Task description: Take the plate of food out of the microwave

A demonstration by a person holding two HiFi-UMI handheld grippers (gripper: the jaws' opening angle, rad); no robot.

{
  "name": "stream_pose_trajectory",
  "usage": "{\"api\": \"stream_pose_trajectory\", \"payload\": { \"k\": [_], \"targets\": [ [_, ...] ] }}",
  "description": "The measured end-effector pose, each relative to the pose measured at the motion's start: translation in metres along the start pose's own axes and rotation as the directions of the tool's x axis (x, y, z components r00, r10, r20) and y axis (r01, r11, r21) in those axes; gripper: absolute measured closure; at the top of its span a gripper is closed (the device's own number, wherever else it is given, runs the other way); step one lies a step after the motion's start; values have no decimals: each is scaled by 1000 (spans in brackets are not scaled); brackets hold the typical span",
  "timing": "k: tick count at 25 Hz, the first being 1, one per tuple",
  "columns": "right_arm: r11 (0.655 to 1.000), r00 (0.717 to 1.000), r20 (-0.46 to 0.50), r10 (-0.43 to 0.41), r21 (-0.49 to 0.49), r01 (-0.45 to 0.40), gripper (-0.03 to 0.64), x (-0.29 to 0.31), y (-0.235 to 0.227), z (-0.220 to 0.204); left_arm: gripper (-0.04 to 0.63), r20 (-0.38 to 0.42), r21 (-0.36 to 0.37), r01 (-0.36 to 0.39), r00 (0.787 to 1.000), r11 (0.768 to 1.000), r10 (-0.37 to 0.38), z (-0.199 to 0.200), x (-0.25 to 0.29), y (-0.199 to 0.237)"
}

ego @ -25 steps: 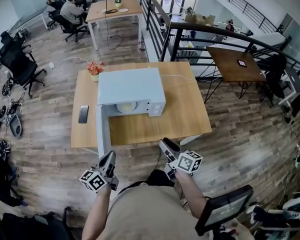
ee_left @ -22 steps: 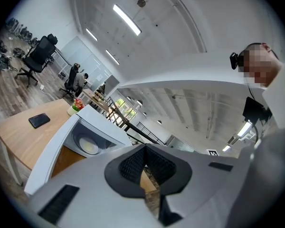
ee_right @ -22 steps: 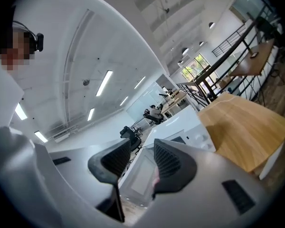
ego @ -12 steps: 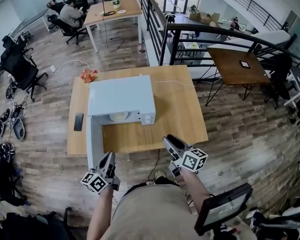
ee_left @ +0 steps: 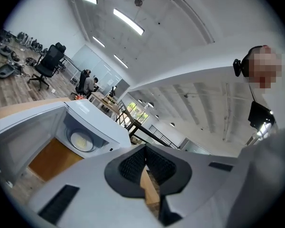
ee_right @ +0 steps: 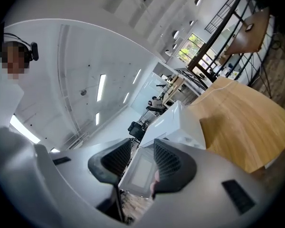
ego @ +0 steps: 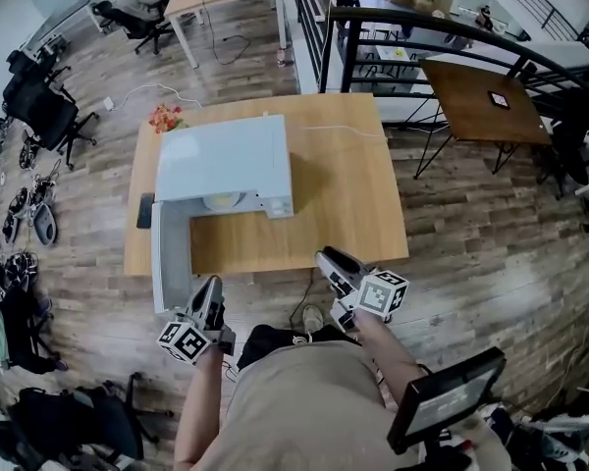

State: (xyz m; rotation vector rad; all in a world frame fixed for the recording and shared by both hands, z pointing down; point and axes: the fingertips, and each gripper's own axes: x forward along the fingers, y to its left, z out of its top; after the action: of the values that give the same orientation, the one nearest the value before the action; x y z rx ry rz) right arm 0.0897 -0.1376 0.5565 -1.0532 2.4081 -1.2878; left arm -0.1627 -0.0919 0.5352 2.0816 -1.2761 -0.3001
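Two grippers are hovering short of the table, neither one touching anything. The left gripper is showing its pads meeting at the tips with nothing between them. The right gripper is holding its jaws partly apart, also empty, with only the distant door framed in the gap. The plate is sitting inside the microwave, well ahead of the left jaws and ahead-left of the right jaws. The door is standing open, its free edge near the left jaws, on their left side.

Several things are looking risky from here:

- **Closed left jaws.** Going in like this, they would be pushing the plate deeper instead of taking its rim, so they probably need opening first.
- **The door.** Its edge is close enough that a careless reach with the left gripper could be knocking it, swinging it into the path or jolting the microwave.
- **The opening.** It looks low, so a marker cube may be clipping the top edge on the way in or out.
- **A one-sided grip.** A pinch on the rim from one side only is likely to be tipping the plate as it clears the opening, letting the food slide off. What the food is I cannot tell.
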Motion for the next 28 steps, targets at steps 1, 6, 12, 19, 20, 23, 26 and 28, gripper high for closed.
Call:
{"api": "stream_pose_trajectory", "payload": {
  "k": [1, 6, 12, 19, 20, 23, 26, 28],
  "targets": [
    [1000, 1000, -20, 1, 13, -1, 460, 2, -6, -3, 592, 6, -6, -14, 1000, 1000, 14, -3, 0, -2],
    [995, 997, -82, 10, 99, -2, 460, 19, -19, -16, 592, 23, -14, -66, 998, 998, 66, -9, -10, -3],
    [989, 992, -123, -18, 145, 36, 460, 66, -18, -33, 592, 34, -11, -100, 994, 995, 101, 8, -13, 28],
    [978, 985, -154, -79, 177, 107, 463, 150, -22, -60, 592, -30, -14, -41, 999, 999, 40, 34, 18, 64],
    [976, 983, -158, -95, 179, 124, 463, 163, -26, -65, 592, -38, -8, -31, 999, 999, 31, 39, 23, 68],
    [969, 976, -163, -148, 176, 176, 465, 203, -37, -81, 592, -61, 5, -16, 998, 1000, 16, 54, 35, 84],
    [961, 967, -167, -193, 167, 220, 486, 238, -51, -99, 592, -94, 18, 6, 996, 1000, -4, 62, 43, 97],
    [951, 959, -176, -220, 180, 252, 488, 262, -64, -113, 592, -121, 26, 25, 992, 999, -21, 65, 48, 106]
  ]
}}
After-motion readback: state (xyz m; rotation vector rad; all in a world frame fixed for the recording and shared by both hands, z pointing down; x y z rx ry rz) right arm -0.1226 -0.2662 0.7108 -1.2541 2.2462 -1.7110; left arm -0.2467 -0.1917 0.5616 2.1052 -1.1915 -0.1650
